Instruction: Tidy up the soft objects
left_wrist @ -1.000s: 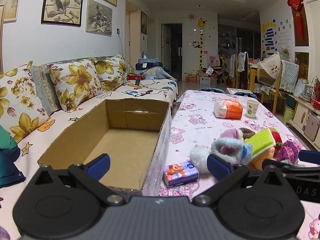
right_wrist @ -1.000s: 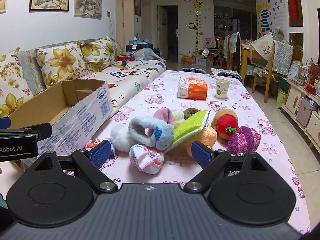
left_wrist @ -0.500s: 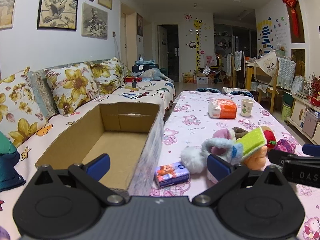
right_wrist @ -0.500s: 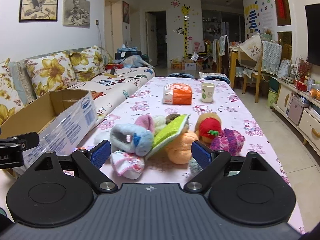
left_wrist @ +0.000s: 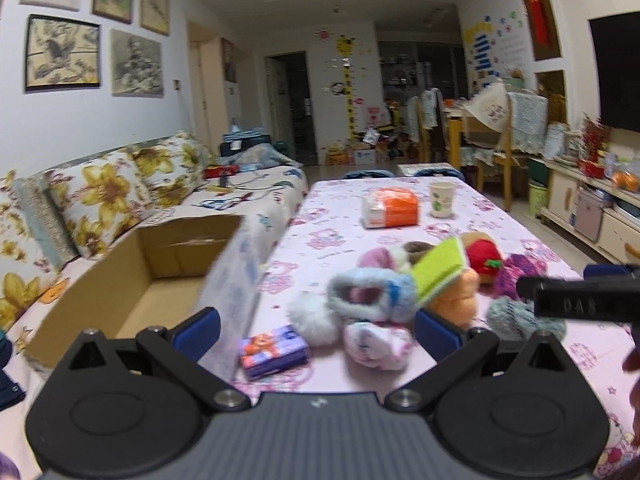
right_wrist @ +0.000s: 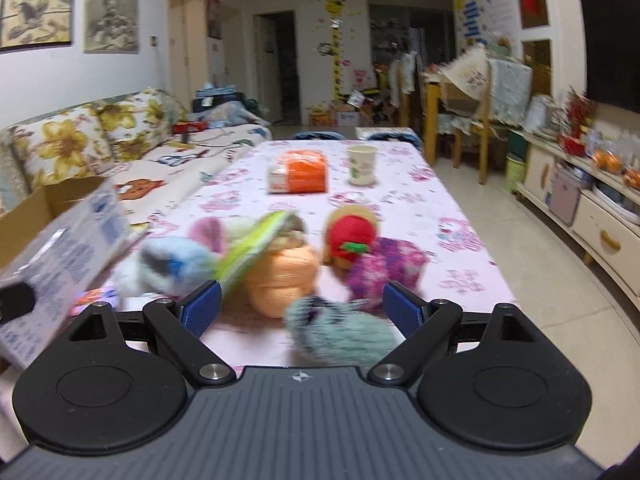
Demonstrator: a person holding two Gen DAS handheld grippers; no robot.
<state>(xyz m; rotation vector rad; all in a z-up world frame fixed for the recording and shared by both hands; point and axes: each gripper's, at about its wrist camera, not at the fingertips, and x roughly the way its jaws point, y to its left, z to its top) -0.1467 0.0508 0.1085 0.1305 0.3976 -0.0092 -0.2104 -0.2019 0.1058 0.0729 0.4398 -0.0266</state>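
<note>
Presently both grippers hover low over the near end of the table (right_wrist: 448,208), which carries a pink printed cloth. Left gripper (left_wrist: 316,330): jaws spread wide, nothing between the pads; its frame looks over a small tissue pack (left_wrist: 275,350) and a white-and-pink sock bundle (left_wrist: 378,342) lying just ahead. Right gripper (right_wrist: 301,310): jaws likewise wide apart, empty, with a grey-green fuzzy item (right_wrist: 340,334) lying between the fingers' line of sight, apparently resting on the cloth; motion blur makes contact hard to judge. Soft objects sit heaped together mid-table: a blue-grey fluffy slipper (left_wrist: 368,294), a white pompom (left_wrist: 310,320) just beside it, a green sponge-like pad (left_wrist: 440,270) leaning tilted on an orange plush (right_wrist: 280,276), a red-and-tan plush (right_wrist: 350,234), and a purple knitted piece (right_wrist: 384,268) touching the plush on its right. Open cardboard box (left_wrist: 132,276) rests on the sofa (left_wrist: 248,196) beside the table's left edge; its interior shows only bare cardboard. Farther along the table, well apart from the heap, stand an orange tissue packet (left_wrist: 390,208) and a paper cup (left_wrist: 442,199).
</note>
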